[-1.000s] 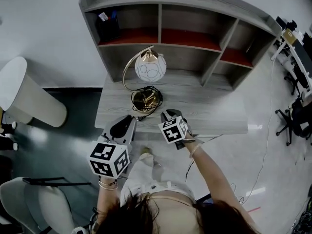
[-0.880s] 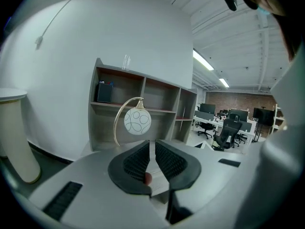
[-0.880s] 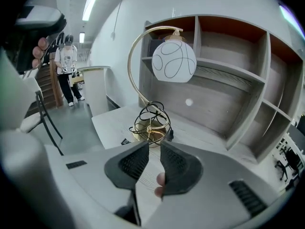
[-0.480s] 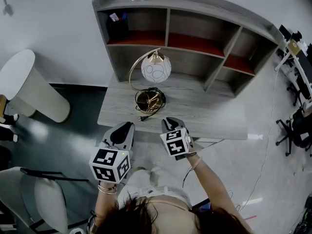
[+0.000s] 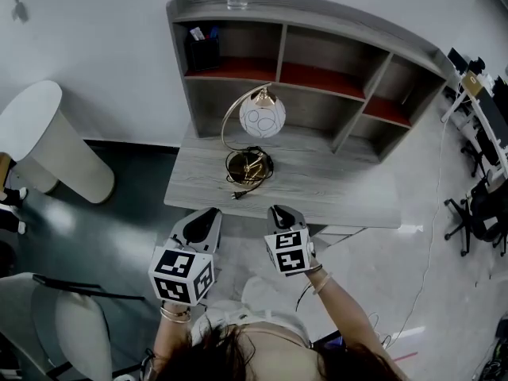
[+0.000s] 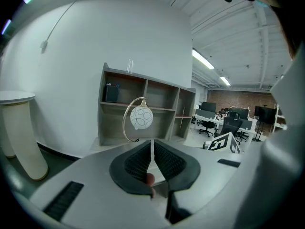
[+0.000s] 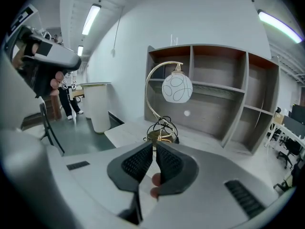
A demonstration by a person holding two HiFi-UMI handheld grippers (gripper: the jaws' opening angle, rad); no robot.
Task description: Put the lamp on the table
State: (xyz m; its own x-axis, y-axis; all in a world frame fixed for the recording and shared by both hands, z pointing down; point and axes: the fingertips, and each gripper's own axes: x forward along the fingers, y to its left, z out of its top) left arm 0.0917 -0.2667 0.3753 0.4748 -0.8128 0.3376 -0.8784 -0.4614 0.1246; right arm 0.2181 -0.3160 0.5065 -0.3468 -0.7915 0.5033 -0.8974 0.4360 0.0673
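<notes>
Withdrawal, most probably, as the step in hand: lamp (image 5: 261, 118) already upright on the surface (image 5: 341, 189), straight ahead of both tongs and well apart from them, with coiled cord (image 5: 252, 163) round its base and plug (image 5: 235, 194) lying nearest to the tongs. Left tongs (image 5: 209, 213): together, nothing between. Right tongs (image 5: 279, 211): just been closing, now down to a thin slit, also nothing between.

Keep both tongs off the surface edge and draw them straight back, not sideways, so as not to brush the plug or drag the cord. Leave the arched stem (image 7: 151, 87) alone unless a lean appears; looks steady from here. Watch the round shade (image 7: 177, 88), ahead of the right tongs, for any swing before leaving. Keep the two tongs apart from each other meanwhile.
</notes>
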